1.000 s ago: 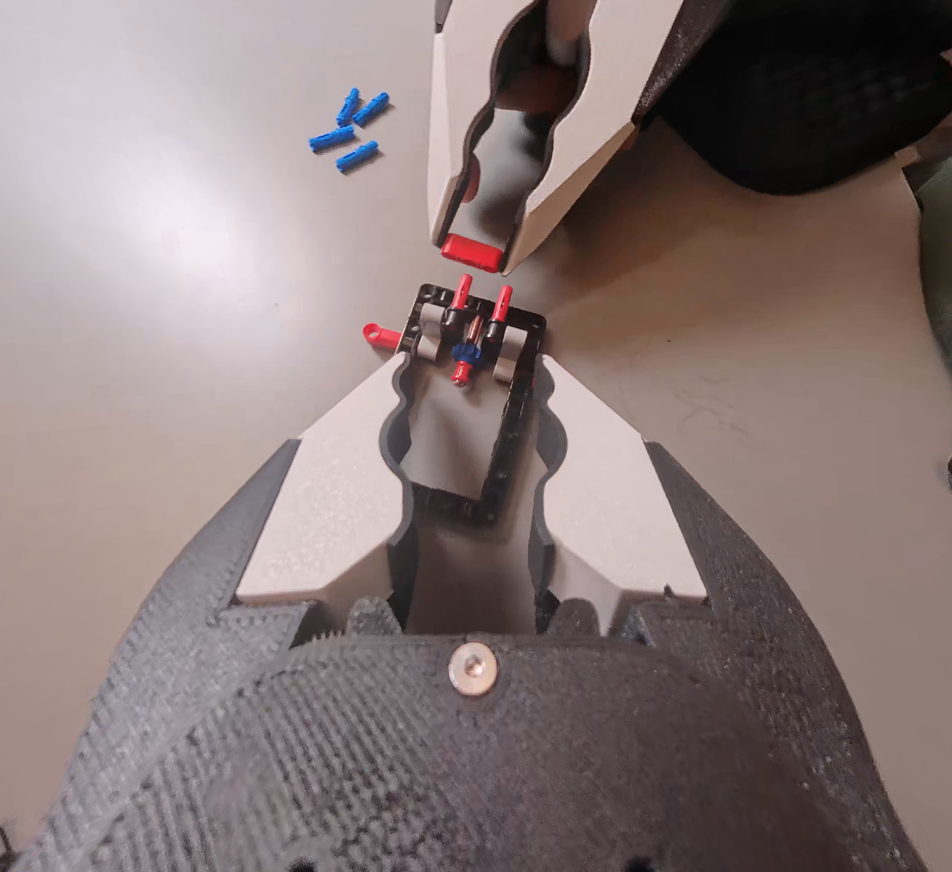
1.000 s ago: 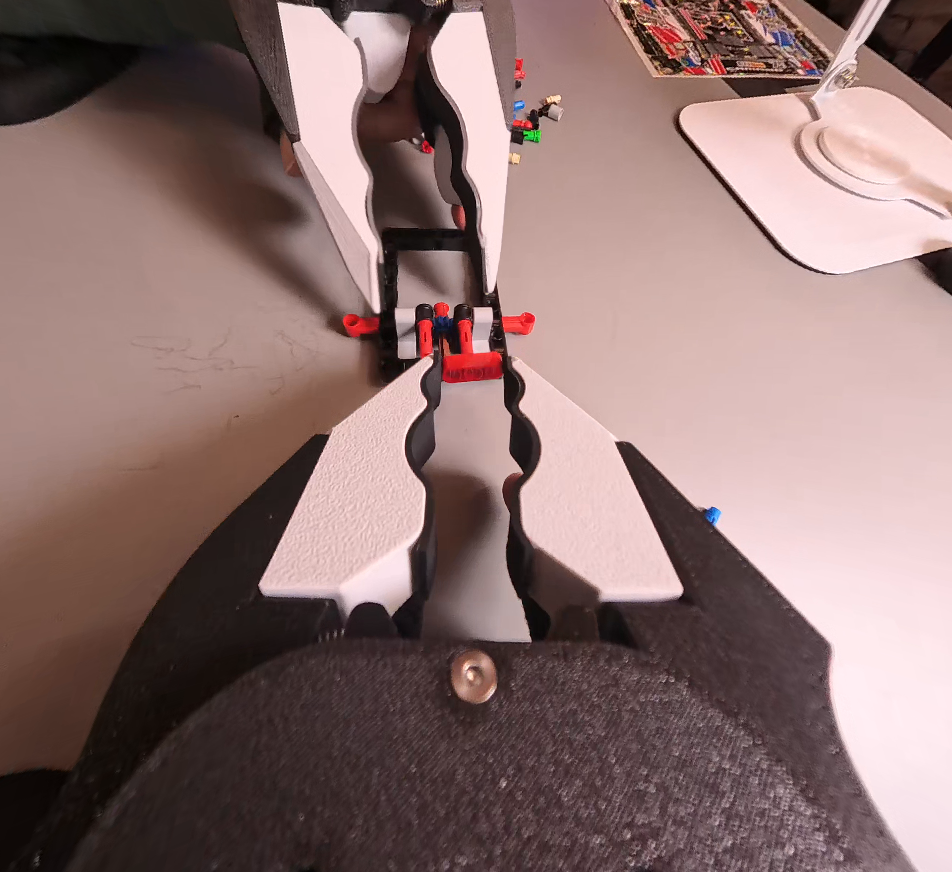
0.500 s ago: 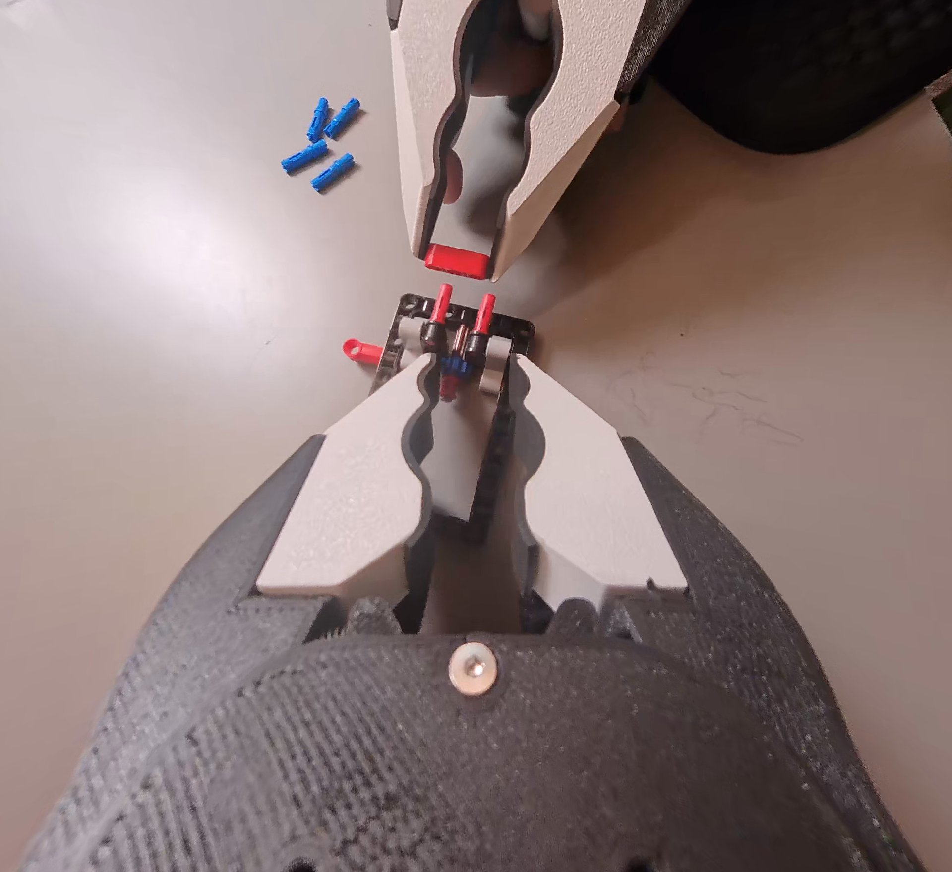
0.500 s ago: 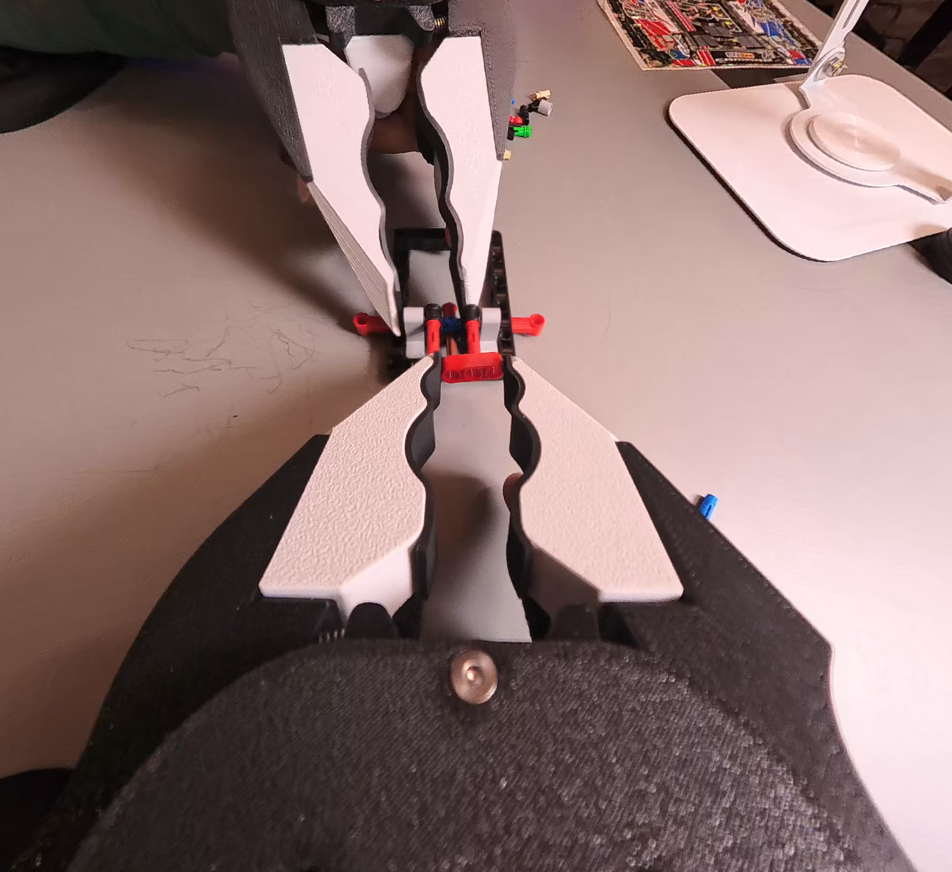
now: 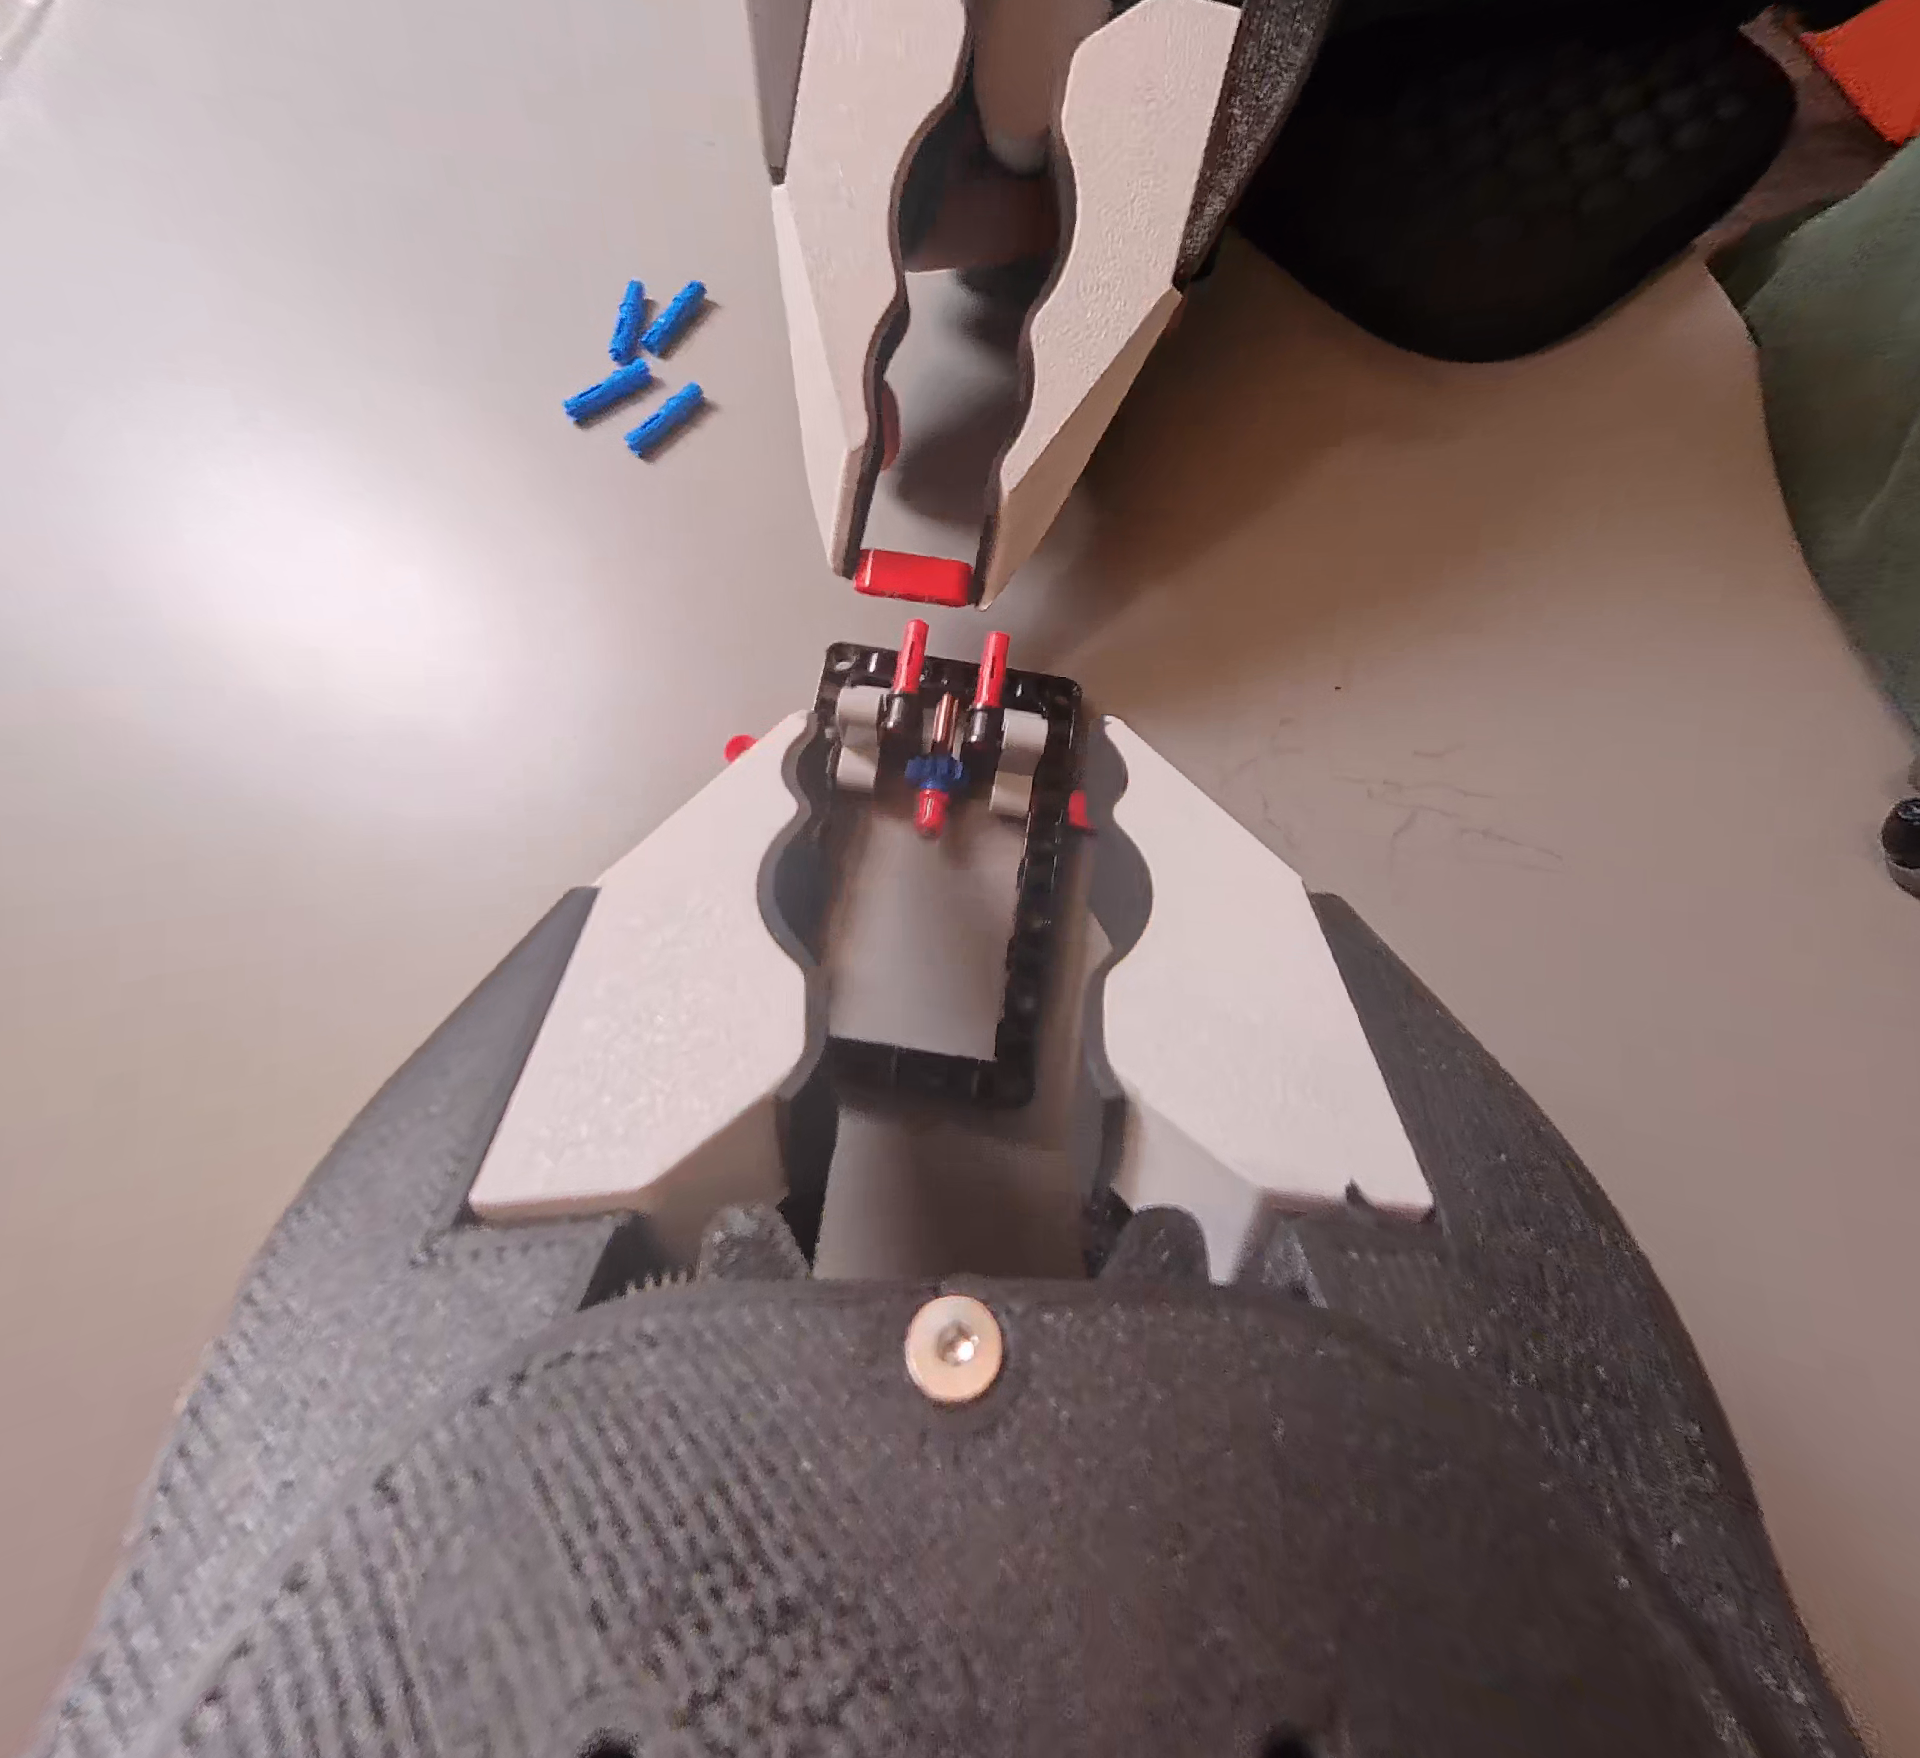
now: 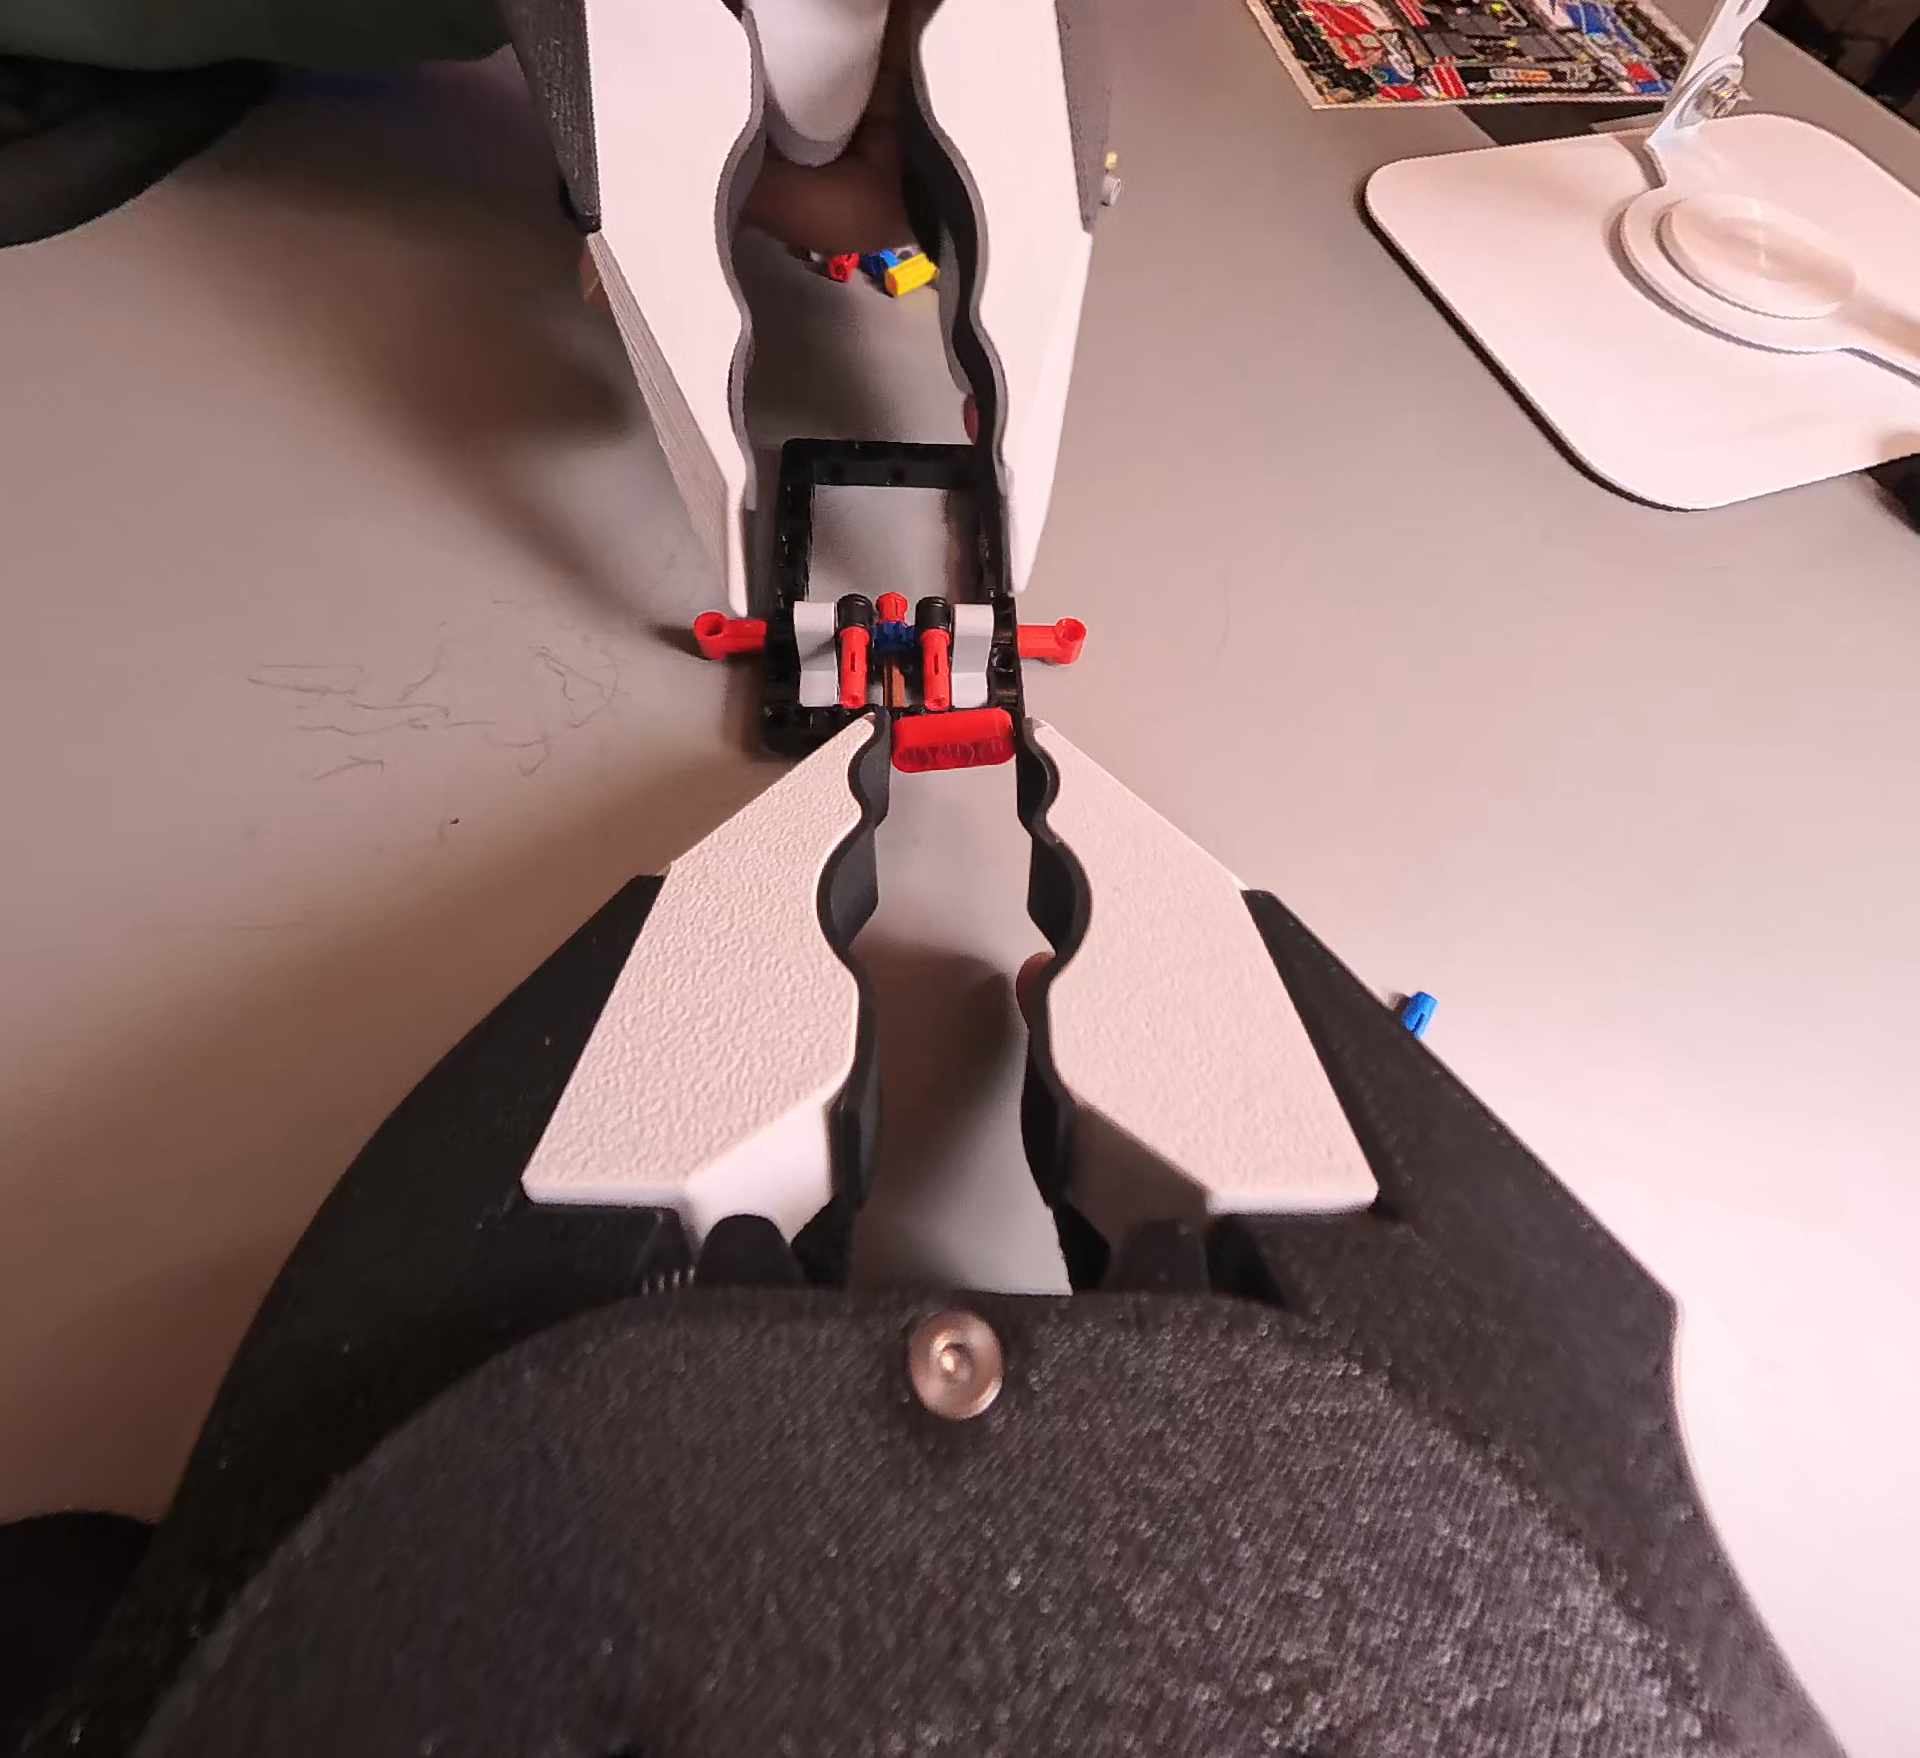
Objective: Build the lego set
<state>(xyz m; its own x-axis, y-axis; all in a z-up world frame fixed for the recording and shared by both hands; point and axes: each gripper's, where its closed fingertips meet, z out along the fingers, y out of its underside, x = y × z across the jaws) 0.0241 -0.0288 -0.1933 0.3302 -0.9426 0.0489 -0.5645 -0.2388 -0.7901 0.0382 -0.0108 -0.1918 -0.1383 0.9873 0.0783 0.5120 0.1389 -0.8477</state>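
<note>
Left gripper (image 5: 951, 732) jaws clamp black frame (image 5: 1042, 887); right gripper (image 6: 951, 732) jaws pinch red beam (image 6: 951, 740) just near of red pins (image 6: 894, 664)

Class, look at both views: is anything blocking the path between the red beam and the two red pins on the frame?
Nothing visible. The red beam, held in the right gripper, faces the red pins on the frame across a bare gap.

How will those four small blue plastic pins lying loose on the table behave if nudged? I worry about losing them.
The four small blue plastic pins look round-bodied, so they would probably roll or skitter sideways. The grey table looks smooth and glossy, likely giving little grip. They seem very light; a brush from the right gripper nearby could scatter them.
</note>
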